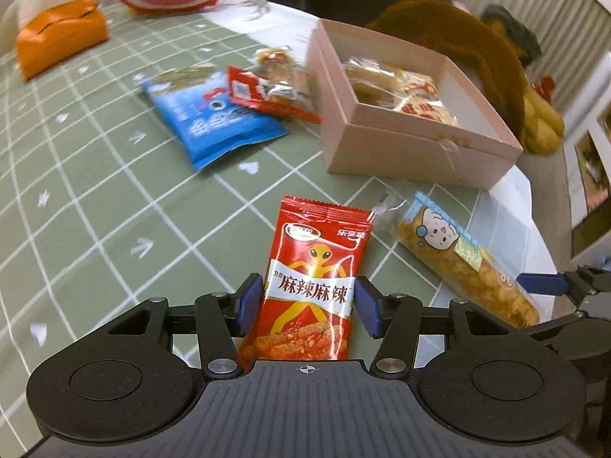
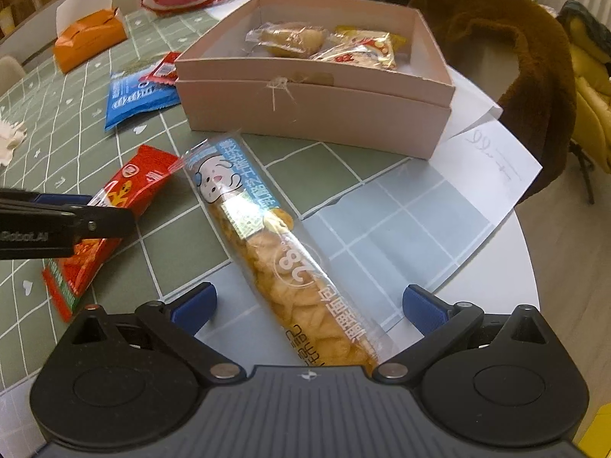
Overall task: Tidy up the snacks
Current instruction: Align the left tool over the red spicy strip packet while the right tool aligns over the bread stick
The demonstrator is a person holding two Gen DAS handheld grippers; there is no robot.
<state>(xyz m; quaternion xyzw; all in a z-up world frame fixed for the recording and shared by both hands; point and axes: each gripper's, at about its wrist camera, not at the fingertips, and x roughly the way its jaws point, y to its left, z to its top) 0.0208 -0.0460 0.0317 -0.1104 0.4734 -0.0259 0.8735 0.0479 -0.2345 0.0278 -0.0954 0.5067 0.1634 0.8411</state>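
Glossy red foil packet [image 1: 311, 286] — matt pink cardboard box [image 1: 412, 152].

Left gripper [image 1: 309, 299] sits low over the bench [image 1: 95, 198], blue fingers [image 1: 250, 301] flanking the red packet [image 1: 311, 282], close at each side; contact is hard to judge. Just right lies a long clear snack bag [image 1: 462, 263], with the right gripper's blue fingertip [image 1: 540, 284] at its far end. Beyond, the pink box [image 1: 412, 141] holds wrapped snacks. Left of it, a blue packet [image 1: 214, 122] lies under a small red one [image 1: 263, 97].

2 packets [image 2: 290, 44] lie in the box [image 2: 317, 110]; the chip tube [image 2: 282, 252] lies before it.
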